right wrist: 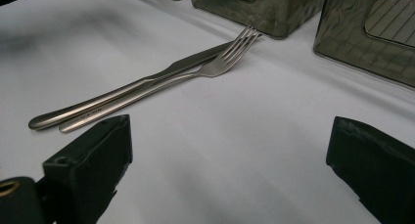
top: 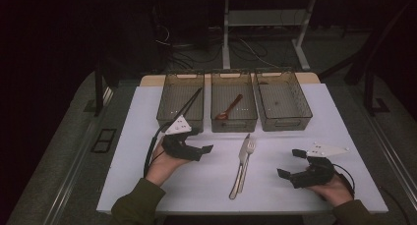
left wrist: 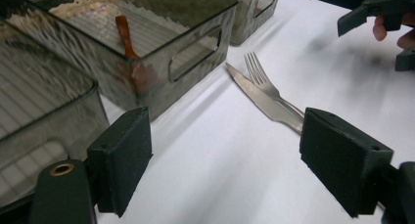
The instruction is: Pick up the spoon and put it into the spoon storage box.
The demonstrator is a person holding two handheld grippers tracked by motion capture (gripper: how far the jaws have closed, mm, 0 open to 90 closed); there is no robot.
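No lettering, label or number can be read anywhere here.

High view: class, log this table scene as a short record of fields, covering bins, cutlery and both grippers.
Bins: three clear bins in a row on the white table
Left bin: chopsticks
Middle bin: spoon
Right bin: looks empty
On the table: knife and fork lying side by side
Left gripper: jaws open, holding nothing
Right gripper: jaws open, holding nothing

Three bins (top: pixel 234 77) are set side by side at the table's (top: pixel 147 185) far edge, a spoon (top: pixel 230 107) is held in the middle one, and a knife (top: pixel 241 163) and fork (top: pixel 247 158) (touching) are laid before it, between the left gripper (top: pixel 201 139) and right gripper (top: pixel 290 162).
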